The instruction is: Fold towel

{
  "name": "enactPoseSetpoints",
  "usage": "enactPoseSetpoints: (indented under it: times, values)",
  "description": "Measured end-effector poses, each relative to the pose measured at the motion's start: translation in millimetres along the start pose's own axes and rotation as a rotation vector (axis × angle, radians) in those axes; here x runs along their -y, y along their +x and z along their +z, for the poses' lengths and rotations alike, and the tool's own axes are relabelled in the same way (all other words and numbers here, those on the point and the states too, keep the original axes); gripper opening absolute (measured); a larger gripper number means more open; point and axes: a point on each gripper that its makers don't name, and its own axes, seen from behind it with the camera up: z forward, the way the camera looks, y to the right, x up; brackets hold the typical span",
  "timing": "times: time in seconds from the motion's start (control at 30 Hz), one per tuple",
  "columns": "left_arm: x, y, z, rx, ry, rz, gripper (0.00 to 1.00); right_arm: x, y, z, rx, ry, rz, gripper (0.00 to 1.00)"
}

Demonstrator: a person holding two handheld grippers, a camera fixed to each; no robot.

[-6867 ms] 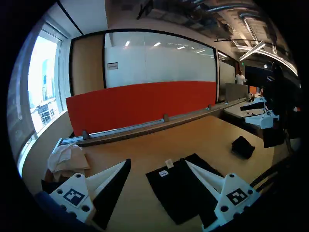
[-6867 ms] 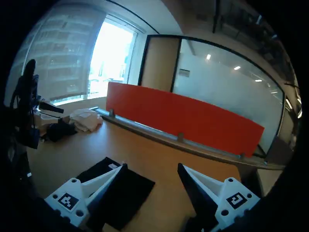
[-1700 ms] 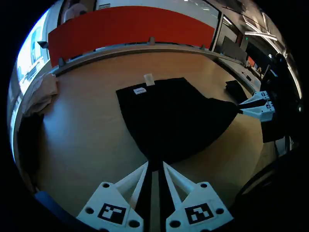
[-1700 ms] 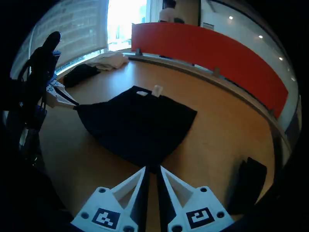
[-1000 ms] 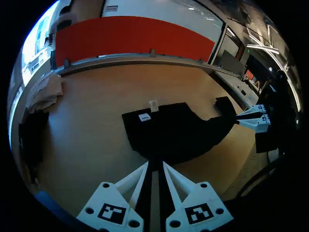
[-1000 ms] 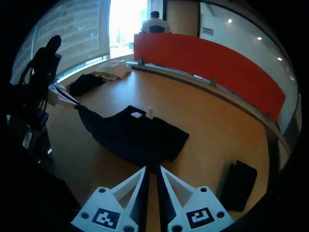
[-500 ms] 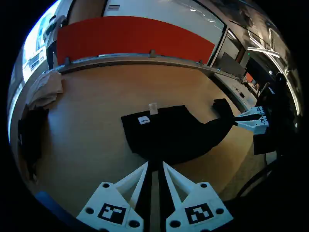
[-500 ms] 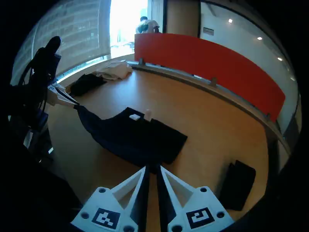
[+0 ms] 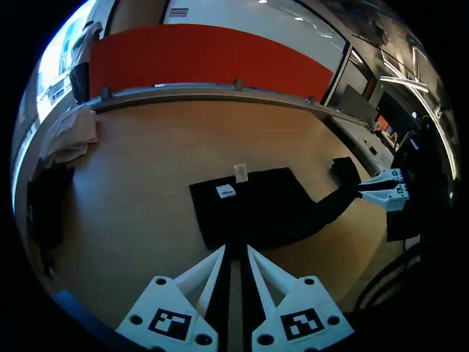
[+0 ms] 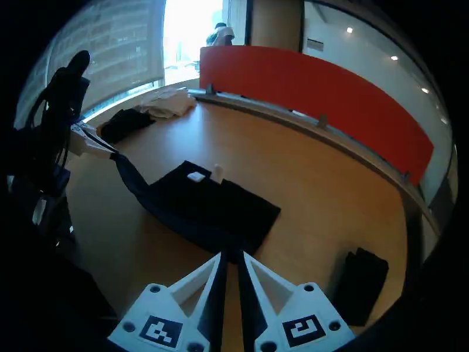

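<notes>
Left gripper: the left gripper [image 9: 236, 251] is clenched, its 2 fingers pinched on a near corner of the towel [image 9: 264, 205].
Right gripper: the right gripper [image 10: 230, 253] is likewise clamped on the other near corner; in the left gripper view it is seen off to the right [image 9: 382, 190], with cloth drawn up to its tips.
Towel: the black towel is spread on the table [image 9: 146, 176] directly ahead of both grippers. Its far edge, marked by 2 white tags [image 9: 225, 190], lies flat, while the near edge is lifted.
Long axis: the held edge is stretched from 1 gripper to the other, across the line of each gripper's fingers.
Key relation: the far edge lies straight forward of both sets of fingertips, and neither hand is judged clearly nearer.
Judged next move: both corners are probably to be carried forward together and laid over the tagged edge.
</notes>
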Motion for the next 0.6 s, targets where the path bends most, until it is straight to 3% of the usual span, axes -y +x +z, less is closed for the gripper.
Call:
enactPoseSetpoints:
  times: [0.6]
  values:
    - [35.1, 30.8, 71.0, -0.001, 0.029, -0.021, 0.10, -39.1, 2.4, 69.8, 0.058, -0.029, 0.038, 0.12]
